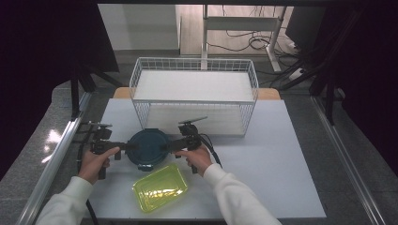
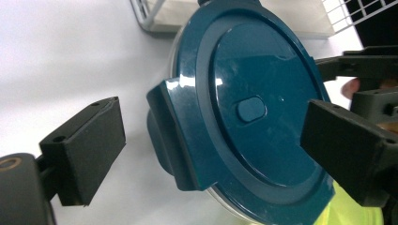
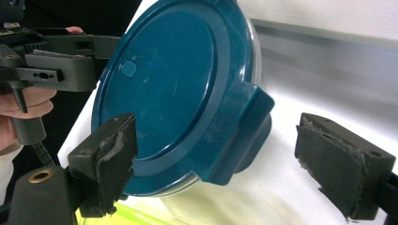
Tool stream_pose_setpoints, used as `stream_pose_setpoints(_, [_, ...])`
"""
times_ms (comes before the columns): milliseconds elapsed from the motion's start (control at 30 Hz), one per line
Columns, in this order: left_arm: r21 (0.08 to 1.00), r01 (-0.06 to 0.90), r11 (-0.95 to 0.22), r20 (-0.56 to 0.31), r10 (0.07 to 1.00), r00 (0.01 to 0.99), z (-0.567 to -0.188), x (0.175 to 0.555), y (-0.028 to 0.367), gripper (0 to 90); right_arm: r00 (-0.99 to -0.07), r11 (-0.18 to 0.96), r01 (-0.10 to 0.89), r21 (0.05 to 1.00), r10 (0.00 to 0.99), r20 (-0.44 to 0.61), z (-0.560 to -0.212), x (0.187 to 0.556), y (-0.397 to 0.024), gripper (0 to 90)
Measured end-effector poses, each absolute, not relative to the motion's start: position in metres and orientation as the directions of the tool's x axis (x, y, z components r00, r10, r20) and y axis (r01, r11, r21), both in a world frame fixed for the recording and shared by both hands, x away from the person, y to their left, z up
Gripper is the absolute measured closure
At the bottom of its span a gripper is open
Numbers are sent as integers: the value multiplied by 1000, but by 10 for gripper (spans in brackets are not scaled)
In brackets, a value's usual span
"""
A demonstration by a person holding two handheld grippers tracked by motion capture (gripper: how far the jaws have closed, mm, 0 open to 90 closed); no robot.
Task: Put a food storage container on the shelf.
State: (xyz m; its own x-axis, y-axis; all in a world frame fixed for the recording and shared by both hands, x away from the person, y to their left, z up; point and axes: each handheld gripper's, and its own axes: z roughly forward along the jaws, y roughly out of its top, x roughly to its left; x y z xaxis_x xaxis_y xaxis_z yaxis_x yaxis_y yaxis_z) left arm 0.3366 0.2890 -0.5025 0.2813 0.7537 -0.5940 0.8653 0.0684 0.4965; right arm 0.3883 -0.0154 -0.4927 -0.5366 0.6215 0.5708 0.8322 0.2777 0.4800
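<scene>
A round container with a dark teal lid (image 1: pixel 148 146) sits on the white table, just in front of the wire basket. My left gripper (image 1: pixel 126 147) is at the container's left side and my right gripper (image 1: pixel 167 146) at its right side. In the left gripper view the lid (image 2: pixel 253 108) is close up, and my open left gripper (image 2: pixel 216 126) has its jaws on either side of a side latch (image 2: pixel 176 136). My right gripper (image 3: pixel 219 136) is open too, straddling the opposite latch (image 3: pixel 244 136) of the lid (image 3: pixel 173 84).
A translucent yellow-green rectangular container (image 1: pixel 159 187) lies on the table just in front of the round one. A large white wire basket (image 1: pixel 195 65) stands at the back of the table. A hand holds each gripper.
</scene>
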Motion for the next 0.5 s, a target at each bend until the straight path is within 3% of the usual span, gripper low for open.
stream_pose_setpoints(500, [452, 888, 78, -655, 705, 272, -515, 337, 287, 108, -516, 292, 851, 436, 616, 596, -505, 392, -3, 159])
